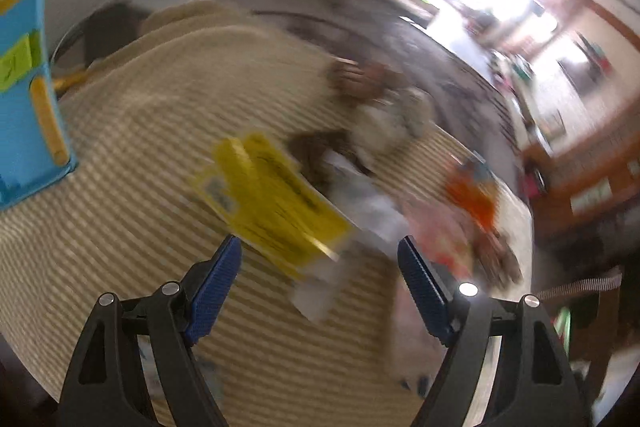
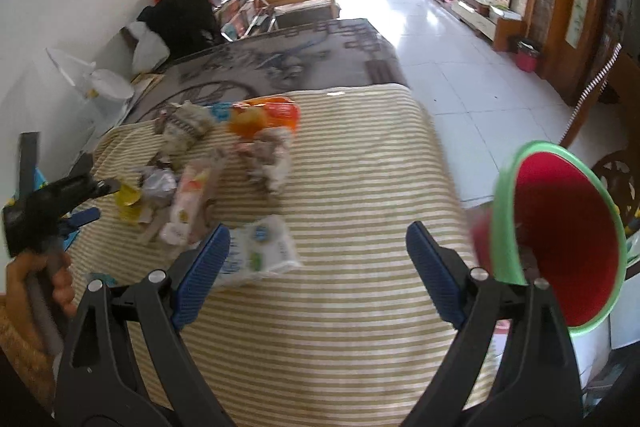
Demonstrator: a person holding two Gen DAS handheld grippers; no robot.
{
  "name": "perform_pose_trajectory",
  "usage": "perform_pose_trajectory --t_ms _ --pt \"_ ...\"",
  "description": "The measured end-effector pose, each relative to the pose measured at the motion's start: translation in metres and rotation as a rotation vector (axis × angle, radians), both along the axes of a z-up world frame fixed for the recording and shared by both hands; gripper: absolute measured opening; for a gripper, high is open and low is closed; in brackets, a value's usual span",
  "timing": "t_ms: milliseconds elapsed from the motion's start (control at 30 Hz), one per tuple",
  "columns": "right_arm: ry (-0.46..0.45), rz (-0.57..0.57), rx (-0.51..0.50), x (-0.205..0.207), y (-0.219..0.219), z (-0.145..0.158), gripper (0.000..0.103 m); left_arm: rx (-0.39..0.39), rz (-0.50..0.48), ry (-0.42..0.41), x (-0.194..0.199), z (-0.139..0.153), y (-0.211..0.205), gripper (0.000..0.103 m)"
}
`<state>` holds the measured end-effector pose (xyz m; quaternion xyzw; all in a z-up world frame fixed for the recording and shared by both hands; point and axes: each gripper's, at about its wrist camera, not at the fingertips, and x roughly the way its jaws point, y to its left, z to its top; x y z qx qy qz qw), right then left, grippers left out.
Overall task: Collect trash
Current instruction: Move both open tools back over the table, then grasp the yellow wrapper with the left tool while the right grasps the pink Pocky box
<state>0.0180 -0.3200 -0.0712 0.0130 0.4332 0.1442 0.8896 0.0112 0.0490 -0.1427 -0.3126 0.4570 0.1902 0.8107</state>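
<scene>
Several pieces of trash lie on a table under a striped cloth point(image 2: 360, 187): a white printed packet point(image 2: 264, 251), a pink-and-white packet point(image 2: 188, 203), crumpled wrappers point(image 2: 272, 159), an orange wrapper point(image 2: 268, 113) and crumpled paper point(image 2: 184, 127). My right gripper point(image 2: 319, 231) hangs open above the cloth, with the white packet by its left finger and nothing between the pads. A red bin with a green rim point(image 2: 568, 247) is at its right. The blurred left wrist view shows my left gripper point(image 1: 320, 247) open just short of a yellow packet point(image 1: 272, 203). That left gripper point(image 2: 102, 201) also appears at the pile's left edge.
A blue box point(image 1: 28, 99) stands on the cloth at the left. A hand point(image 2: 36, 279) grips the left tool's handle. Beyond the table lie a dark patterned rug point(image 2: 280, 63), a white tiled floor point(image 2: 440, 39), benches with bags along the left wall, and a wooden chair point(image 2: 616, 179) at the right.
</scene>
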Motion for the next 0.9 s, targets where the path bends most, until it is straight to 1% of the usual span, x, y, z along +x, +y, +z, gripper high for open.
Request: perform_pose_trajectory --t_ms 33,100,167,267,300,367,400,433,500,533,567,600,700,733,800,900 --pt "-0.005 0.001 -0.004 -0.002 0.008 0.001 0.088 -0.025 0.029 0.009 0.004 -0.006 0.011 0.077" --pt "-0.008 -0.004 -0.006 -0.005 0.019 0.002 0.088 -0.08 0.053 0.033 0.016 -0.021 0.028 0.077" --pt "-0.006 -0.016 -0.006 -0.008 0.029 0.002 0.089 -0.109 0.061 0.064 0.026 -0.032 0.035 0.077" --pt "-0.001 -0.034 -0.013 -0.011 0.04 0.001 0.089 -0.161 0.045 0.111 0.038 -0.052 0.038 0.078" --pt "0.001 -0.037 -0.015 -0.012 0.041 0.001 0.089 -0.17 0.039 0.134 0.042 -0.059 0.037 0.078" --pt "0.005 -0.046 -0.019 -0.013 0.049 0.0 0.09 -0.16 0.028 0.124 0.044 -0.061 0.035 0.077" --pt "0.005 -0.047 -0.021 -0.014 0.053 0.0 0.09 -0.15 0.018 0.119 0.045 -0.061 0.034 0.075" --pt "0.006 -0.047 -0.021 -0.014 0.058 0.0 0.09 -0.134 -0.004 0.121 0.046 -0.061 0.031 0.062" --pt "0.01 -0.04 -0.021 -0.01 0.066 -0.001 0.09 -0.147 -0.057 0.12 0.045 -0.064 0.029 0.055" --pt "0.013 -0.031 -0.021 -0.008 0.071 -0.003 0.09 -0.153 -0.067 0.12 0.044 -0.064 0.03 0.048" --pt "0.02 -0.02 -0.021 -0.005 0.077 -0.005 0.09 -0.171 -0.084 0.113 0.041 -0.065 0.032 0.046" --pt "0.028 -0.012 -0.022 -0.002 0.082 -0.007 0.09 -0.186 -0.096 0.105 0.036 -0.065 0.034 0.045" --pt "0.087 0.022 -0.018 0.016 0.1 -0.02 0.09 -0.215 -0.151 0.099 0.028 -0.064 0.038 0.038" --pt "0.117 0.031 0.0 0.024 0.105 -0.026 0.09 -0.21 -0.188 0.098 0.026 -0.062 0.037 0.036" --pt "0.173 0.04 0.043 0.038 0.114 -0.037 0.09 -0.171 -0.25 0.097 0.022 -0.056 0.032 0.035" --pt "0.261 0.028 0.11 0.059 0.127 -0.057 0.09 -0.152 -0.3 0.086 0.016 -0.05 0.034 0.034"
